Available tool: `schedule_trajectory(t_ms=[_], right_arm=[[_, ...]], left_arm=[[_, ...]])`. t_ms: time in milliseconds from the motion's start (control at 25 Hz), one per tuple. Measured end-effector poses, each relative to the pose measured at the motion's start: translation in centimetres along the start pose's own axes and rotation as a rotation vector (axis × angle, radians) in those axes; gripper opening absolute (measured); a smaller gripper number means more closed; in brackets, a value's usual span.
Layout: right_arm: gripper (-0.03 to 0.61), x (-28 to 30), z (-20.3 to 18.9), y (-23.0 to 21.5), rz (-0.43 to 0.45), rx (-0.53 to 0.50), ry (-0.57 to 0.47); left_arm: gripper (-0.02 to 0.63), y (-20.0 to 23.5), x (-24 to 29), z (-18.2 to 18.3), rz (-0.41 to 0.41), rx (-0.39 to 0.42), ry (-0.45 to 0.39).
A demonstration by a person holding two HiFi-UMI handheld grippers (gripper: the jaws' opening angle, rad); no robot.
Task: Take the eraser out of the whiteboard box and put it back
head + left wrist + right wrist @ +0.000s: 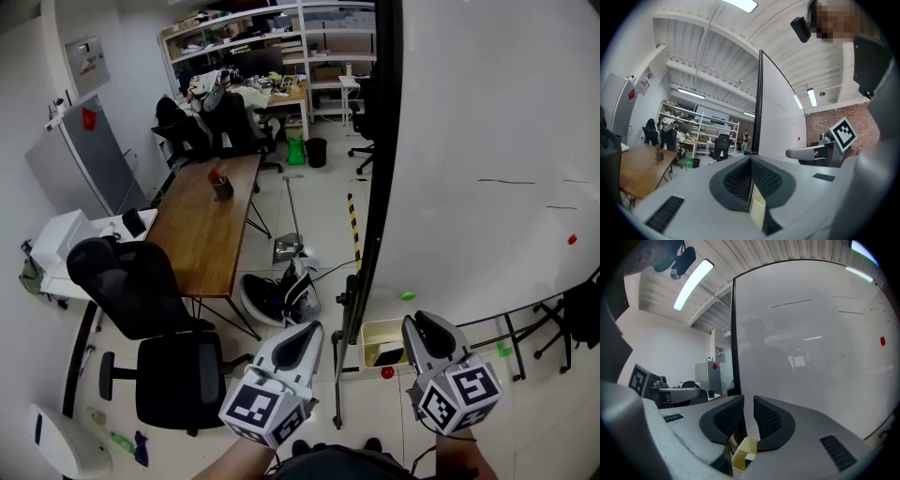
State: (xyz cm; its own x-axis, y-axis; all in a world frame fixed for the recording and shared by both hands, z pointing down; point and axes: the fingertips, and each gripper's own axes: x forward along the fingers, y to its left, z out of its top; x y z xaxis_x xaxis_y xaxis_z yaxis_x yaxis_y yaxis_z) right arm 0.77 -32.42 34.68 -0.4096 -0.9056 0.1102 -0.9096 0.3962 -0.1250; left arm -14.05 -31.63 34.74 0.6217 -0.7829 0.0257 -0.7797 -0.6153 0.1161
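The cream whiteboard box hangs at the lower left corner of the big whiteboard. A dark thing that looks like the eraser lies inside it. Both grippers are held low in front of the board, above and short of the box. My left gripper points past the board's black edge; in the left gripper view its pads meet with nothing between them. My right gripper faces the board; a narrow empty gap shows between its jaws.
A red magnet sits under the box and a green one is on the board. The board's stand legs spread over the floor. A wooden table, a black office chair and a bag stand to the left.
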Motion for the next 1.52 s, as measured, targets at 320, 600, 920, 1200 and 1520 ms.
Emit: schedule_trajectory(t_ms=[320,600,920,1200,1520], right_arm=[[0.180,3.0,-7.8,-2.6,-0.020,0.041,0.145],[0.241,3.8,-13.9,-3.6,-0.036,0.064,0.258],[0.273,4.1,-18.3,-3.6,-0.047,0.067,0.332],[0.276,4.1,-19.9,-3.0,-0.074,0.052,0.363],[0.265,4.4,-20.4,-3.1,-0.098,0.059,0.370]], left_arm=[[0.028,1.7,2.5,-6.2,0.027,-0.046,0.096],[0.028,2.7,2.9,-11.6,0.066,-0.086,0.168],[0.028,3.0,2.9,-15.7,0.074,-0.101,0.225],[0.028,2.5,2.0,-16.5,0.057,-0.123,0.248],[0.028,2.6,1.4,-16.6,0.060,-0.123,0.257]])
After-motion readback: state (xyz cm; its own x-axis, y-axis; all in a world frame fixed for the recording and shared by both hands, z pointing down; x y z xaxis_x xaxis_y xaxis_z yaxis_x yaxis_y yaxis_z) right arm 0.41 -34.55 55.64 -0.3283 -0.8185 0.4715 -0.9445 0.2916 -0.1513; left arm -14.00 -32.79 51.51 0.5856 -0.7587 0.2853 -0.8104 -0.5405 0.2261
